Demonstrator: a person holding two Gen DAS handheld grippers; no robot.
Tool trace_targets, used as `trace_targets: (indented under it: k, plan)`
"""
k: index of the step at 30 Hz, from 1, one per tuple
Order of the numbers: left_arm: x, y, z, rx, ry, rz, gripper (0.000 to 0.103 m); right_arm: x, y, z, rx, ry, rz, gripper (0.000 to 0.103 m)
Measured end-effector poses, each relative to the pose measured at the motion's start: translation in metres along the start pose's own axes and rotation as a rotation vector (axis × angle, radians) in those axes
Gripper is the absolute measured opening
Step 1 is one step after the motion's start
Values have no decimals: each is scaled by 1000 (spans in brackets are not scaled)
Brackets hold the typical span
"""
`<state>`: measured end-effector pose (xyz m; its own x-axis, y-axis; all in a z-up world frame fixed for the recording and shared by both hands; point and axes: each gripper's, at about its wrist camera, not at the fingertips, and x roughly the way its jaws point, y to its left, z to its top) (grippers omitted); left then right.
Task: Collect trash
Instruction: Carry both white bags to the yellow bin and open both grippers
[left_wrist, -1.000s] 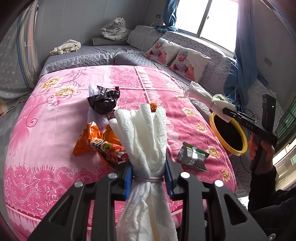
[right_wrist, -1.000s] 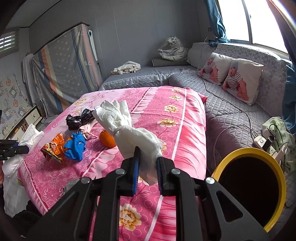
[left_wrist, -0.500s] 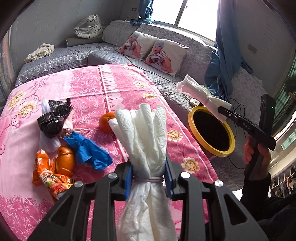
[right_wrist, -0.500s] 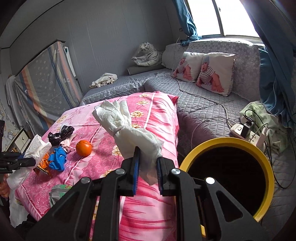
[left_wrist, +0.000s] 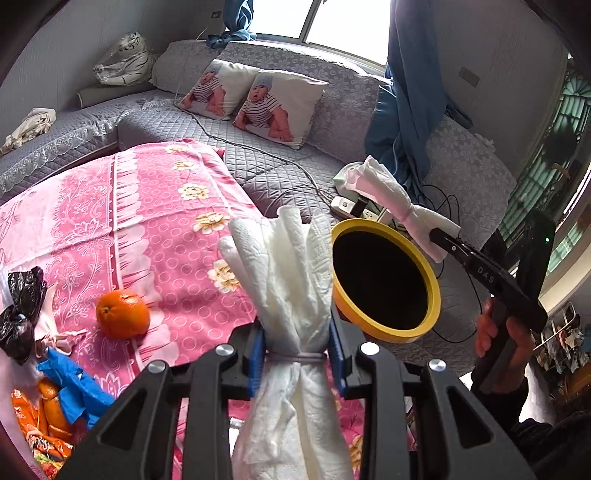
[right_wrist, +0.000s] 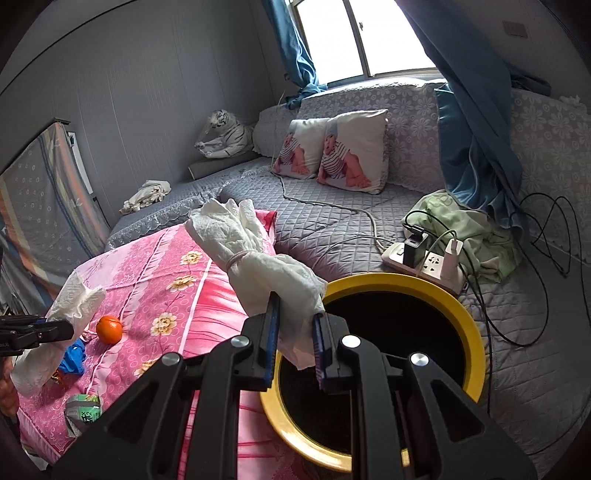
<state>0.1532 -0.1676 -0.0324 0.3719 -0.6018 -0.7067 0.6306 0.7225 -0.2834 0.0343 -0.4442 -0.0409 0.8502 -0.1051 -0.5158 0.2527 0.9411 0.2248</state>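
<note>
The left gripper is clamped on a bundle of white paper towel tied at the waist with a rubber band; the bundle stands between the blue pads and fans out above them. The right gripper is closed on a second paper-towel bundle, gripping its lower end, with the tied end leaning up and to the left. That makes two bundles, one per gripper.

Just beyond the right gripper sits one round bin with a yellow rim, its dark mouth open directly under the hanging end of the towel. In the left view the same bin stands just right of the left bundle, at the edge of the pink flowered blanket.

On the blanket lie one orange, a black plastic bag, a blue crumpled piece and orange snack wrappers. A green-and-silver packet lies nearer the blanket's edge.

Behind the bin is a power strip with cords, on the grey quilted sofa, which carries two baby-print cushions and one toy tiger.
</note>
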Motion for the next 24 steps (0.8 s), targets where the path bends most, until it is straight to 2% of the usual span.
trace_targets:
  k: [15,20,24]
  plan:
    - [80,-72,43,34,16,-132,27,-20,-57,-1,124,-87,-154,15]
    - [108,-95,50,59,41,-142,27,-23,-68,-4,130,-98,-212,15]
    - [130,-104,53,53,72,-151,27,-18,-80,-6,146,-81,-218,15]
